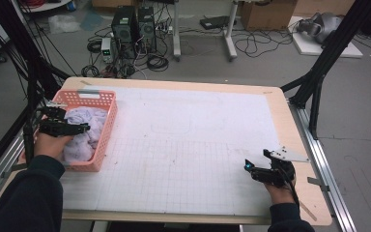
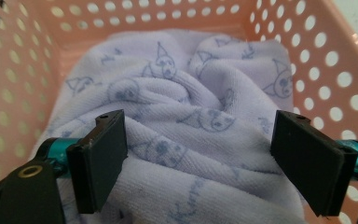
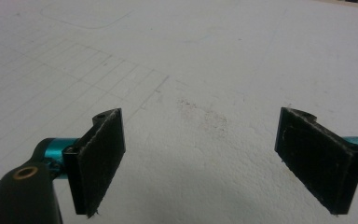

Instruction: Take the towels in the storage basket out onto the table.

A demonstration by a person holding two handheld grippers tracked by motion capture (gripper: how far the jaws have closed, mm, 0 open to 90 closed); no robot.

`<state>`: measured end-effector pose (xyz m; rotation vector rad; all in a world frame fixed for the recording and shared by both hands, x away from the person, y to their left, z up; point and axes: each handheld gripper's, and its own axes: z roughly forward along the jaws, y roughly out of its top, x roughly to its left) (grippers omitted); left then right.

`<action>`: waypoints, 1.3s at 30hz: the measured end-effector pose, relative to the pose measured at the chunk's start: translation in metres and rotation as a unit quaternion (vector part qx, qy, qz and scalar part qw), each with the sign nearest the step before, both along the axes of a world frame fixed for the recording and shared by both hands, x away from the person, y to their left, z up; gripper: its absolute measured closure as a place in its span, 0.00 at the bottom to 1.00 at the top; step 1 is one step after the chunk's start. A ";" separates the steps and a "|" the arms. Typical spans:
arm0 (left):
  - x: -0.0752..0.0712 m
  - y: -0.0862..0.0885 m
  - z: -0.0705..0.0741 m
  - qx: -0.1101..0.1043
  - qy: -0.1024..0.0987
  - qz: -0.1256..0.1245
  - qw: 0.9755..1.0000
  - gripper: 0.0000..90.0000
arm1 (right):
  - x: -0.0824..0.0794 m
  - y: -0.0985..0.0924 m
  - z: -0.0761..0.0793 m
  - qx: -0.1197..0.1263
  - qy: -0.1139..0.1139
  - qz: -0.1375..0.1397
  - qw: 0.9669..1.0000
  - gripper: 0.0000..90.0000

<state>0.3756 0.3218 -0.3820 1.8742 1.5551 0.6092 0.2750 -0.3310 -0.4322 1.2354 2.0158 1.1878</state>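
A crumpled lavender towel (image 1: 83,128) printed with small cartoon faces lies in a pink perforated basket (image 1: 105,126) at the table's left. My left gripper (image 1: 77,128) hovers over the basket, open, its jaws wide apart above the towel (image 2: 186,116) with basket walls (image 2: 307,51) around it. My right gripper (image 1: 252,166) rests low near the table's front right, open, with bare white mat (image 3: 200,116) between its jaws.
A white gridded mat (image 1: 188,145) covers most of the wooden table (image 1: 290,121). Black frame legs (image 1: 319,82) stand at both sides. Computers and cables (image 1: 133,34) sit on the floor beyond the far edge.
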 end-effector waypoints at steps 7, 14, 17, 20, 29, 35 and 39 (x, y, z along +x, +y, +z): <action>0.015 -0.005 -0.015 -0.006 0.068 -0.012 0.998 0.20 | -0.001 -0.001 -0.001 -0.002 0.000 -0.001 1.000 0.16; 0.022 -0.012 -0.024 0.013 0.092 -0.027 0.995 0.17 | -0.001 0.000 -0.001 -0.002 0.004 -0.003 1.000 0.16; 0.023 -0.018 -0.027 0.042 0.089 -0.027 0.995 0.17 | 0.000 0.001 0.000 -0.002 0.003 -0.004 1.000 0.16; 0.023 -0.024 -0.029 0.076 0.087 -0.019 0.993 0.24 | 0.000 0.001 -0.001 -0.004 0.002 -0.004 1.000 0.16; 0.020 -0.023 -0.022 0.075 0.058 -0.005 0.995 0.65 | -0.001 -0.003 0.000 -0.004 0.004 -0.014 1.000 0.16; 0.010 -0.009 -0.005 0.030 -0.012 0.010 0.999 0.69 | -0.001 -0.006 0.000 0.001 0.003 -0.022 1.000 0.16; 0.003 0.004 0.005 -0.009 -0.049 0.025 0.998 0.69 | 0.000 -0.004 0.000 -0.001 0.004 -0.020 1.000 0.16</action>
